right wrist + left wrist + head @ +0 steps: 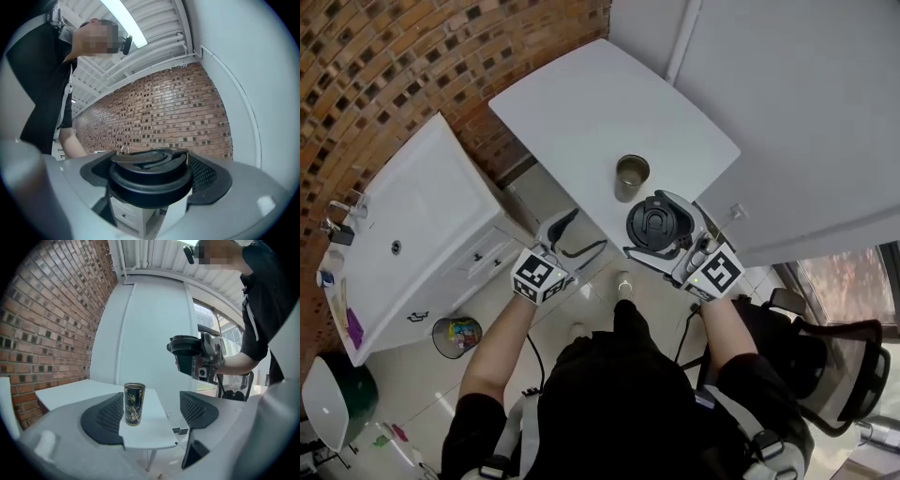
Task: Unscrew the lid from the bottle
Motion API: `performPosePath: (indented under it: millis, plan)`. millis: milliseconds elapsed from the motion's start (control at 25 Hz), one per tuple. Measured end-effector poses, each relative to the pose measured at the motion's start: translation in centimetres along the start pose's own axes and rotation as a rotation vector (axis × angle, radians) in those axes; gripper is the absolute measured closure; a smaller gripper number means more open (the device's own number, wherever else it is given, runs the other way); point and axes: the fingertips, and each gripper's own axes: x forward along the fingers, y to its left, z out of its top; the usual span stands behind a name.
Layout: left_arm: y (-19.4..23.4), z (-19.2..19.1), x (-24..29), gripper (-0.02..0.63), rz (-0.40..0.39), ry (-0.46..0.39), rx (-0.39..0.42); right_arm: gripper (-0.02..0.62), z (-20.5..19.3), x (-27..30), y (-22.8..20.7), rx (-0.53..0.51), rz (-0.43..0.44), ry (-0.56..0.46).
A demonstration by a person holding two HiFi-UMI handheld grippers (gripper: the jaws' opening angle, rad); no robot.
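Observation:
A dark bottle (134,404) with a gold floral pattern stands open-topped on the small white table (581,103); from the head view the bottle (631,176) is near the table's front edge. My right gripper (661,234) is shut on the black lid (657,223), lifted off and held clear of the bottle toward me. In the right gripper view the lid (150,176) fills the gap between the pads. My left gripper (565,228) is open and empty, to the left of the bottle and off the table edge; its pads (104,419) frame the bottle from a distance.
A white cabinet with a sink (403,244) stands at the left against the brick wall (403,66). A small bin (456,337) sits on the floor below it. An office chair (834,366) is at the right. A white wall (806,103) lies behind the table.

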Motion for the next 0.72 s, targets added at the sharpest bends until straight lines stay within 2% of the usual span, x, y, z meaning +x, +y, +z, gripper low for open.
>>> performPosePath:
  millis: [80, 240, 320, 560, 720]
  plan:
    - [-0.5, 0.7, -2.0, 0.237, 0.014, -0.002, 0.001, 0.121, 0.9, -0.2, 2.0, -0.032, -0.009, -0.009]
    - [-1.8, 2.2, -6.2, 0.503, 0.046, -0.029, 0.006, 0.121, 2.8, -0.3, 6.6, -0.059, -0.023, -0.017]
    - [-2.7, 3.0, -8.0, 0.604, 0.043, -0.05, 0.016, 0.121, 3.4, -0.6, 8.7, -0.046, -0.041, -0.028]
    - [-5.5, 3.0, -10.5, 0.604, -0.007, -0.077, -0.039, 0.12, 2.9, -2.5, 12.4, -0.058, -0.099, -0.03]
    - [-7.0, 3.6, -11.0, 0.604, -0.008, -0.055, 0.014, 0.12, 3.8, -4.2, 13.8, -0.068, -0.121, -0.028]
